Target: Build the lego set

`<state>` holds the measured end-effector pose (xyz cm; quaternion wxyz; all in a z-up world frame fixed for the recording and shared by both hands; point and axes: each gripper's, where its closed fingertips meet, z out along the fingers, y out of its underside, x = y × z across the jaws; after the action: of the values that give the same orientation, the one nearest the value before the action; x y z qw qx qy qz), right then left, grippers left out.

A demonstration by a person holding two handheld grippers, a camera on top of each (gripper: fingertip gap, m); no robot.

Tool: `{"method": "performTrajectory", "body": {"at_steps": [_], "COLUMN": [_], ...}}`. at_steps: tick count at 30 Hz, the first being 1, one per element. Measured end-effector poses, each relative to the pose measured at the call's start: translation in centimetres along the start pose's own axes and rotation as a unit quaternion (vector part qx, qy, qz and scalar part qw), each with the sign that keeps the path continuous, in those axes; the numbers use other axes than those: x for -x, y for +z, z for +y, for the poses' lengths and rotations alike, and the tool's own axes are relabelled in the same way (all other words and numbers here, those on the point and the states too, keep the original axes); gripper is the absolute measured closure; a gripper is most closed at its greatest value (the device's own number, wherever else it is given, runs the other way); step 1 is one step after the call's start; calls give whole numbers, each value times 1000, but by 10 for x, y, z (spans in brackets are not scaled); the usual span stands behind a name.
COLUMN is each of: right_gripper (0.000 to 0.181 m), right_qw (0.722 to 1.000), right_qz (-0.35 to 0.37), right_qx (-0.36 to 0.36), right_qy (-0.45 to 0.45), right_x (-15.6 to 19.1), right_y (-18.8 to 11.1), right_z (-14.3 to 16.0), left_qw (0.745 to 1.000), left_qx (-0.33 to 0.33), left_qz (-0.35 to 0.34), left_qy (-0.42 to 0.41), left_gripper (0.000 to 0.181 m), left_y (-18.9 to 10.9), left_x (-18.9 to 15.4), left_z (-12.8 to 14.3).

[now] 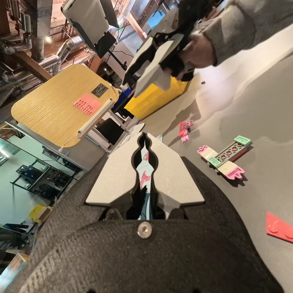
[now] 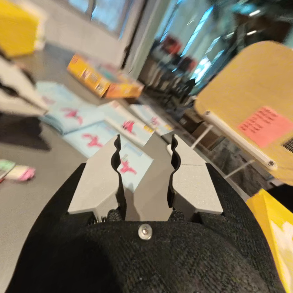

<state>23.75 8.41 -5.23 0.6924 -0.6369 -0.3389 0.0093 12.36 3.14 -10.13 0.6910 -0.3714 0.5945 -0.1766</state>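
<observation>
The left tool (image 1: 145, 136) is clenched, its grey fingertips meeting with nothing between them. On the grey desk (image 1: 261, 111) lies the part-built lego model of grey holed plate, mint tiles and white and pink ends (image 1: 222, 158). Near it sit a small pink-and-red brick cluster (image 1: 184, 129) and, well apart at the frame's edge, a flat red wedge plate (image 1: 279, 226). The right tool (image 2: 145, 138) is released, with its wavy black pads apart and empty, pointed toward the open light-blue instruction pages (image 2: 95, 126). Beyond them lies what seems to be an orange cardboard box (image 2: 104, 82), though that view is badly blurred.
</observation>
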Motion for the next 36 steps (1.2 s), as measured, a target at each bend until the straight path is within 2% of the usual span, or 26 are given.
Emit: {"method": "performTrajectory", "body": {"at_steps": [4,6,8,10,12,16,20,22,25,31,36], "right_gripper": [116,116,116,120,123,129,156,178,180,181,181], "right_qw": [977,961,953,951,952,961,967,966,961,965,967], "right_qz": [195,247,269,274,273,234,212,235,267,255,246], "right_qx": [-64,-82,-85,-97,-90,-89,-90,-75,-68,-52,-53], "right_qy": [55,95,109,108,108,120,110,78,27,27,37], "right_x": [-56,-72,-84,-89,-87,-77,-68,-71,-75,-73,-72], "right_y": [-10,-17,-19,-21,-18,-10,-9,-14,-20,-15,-14], "right_z": [19,35,38,33,42,43,39,40,38,44,46], "left_qw": [1000,1000,1000,1000,1000,1000,1000,1000,1000,1000,999], "left_qx": [2,1,0,0,-2,-1,0,-1,1,12,15], "left_qz": [4,5,7,9,13,20,22,21,23,21,-27], "left_qy": [15,16,13,12,12,9,4,1,0,-5,-21], "left_gripper": [181,181,181,181,181,181,181,181,181,181,181], "left_y": [0,0,0,1,1,2,3,3,3,1,-10], "left_x": [-3,-4,-5,-6,-7,-10,-10,-10,-10,-8,14], "left_z": [-1,-2,-2,-3,-3,-2,-1,-1,0,5,7]}}
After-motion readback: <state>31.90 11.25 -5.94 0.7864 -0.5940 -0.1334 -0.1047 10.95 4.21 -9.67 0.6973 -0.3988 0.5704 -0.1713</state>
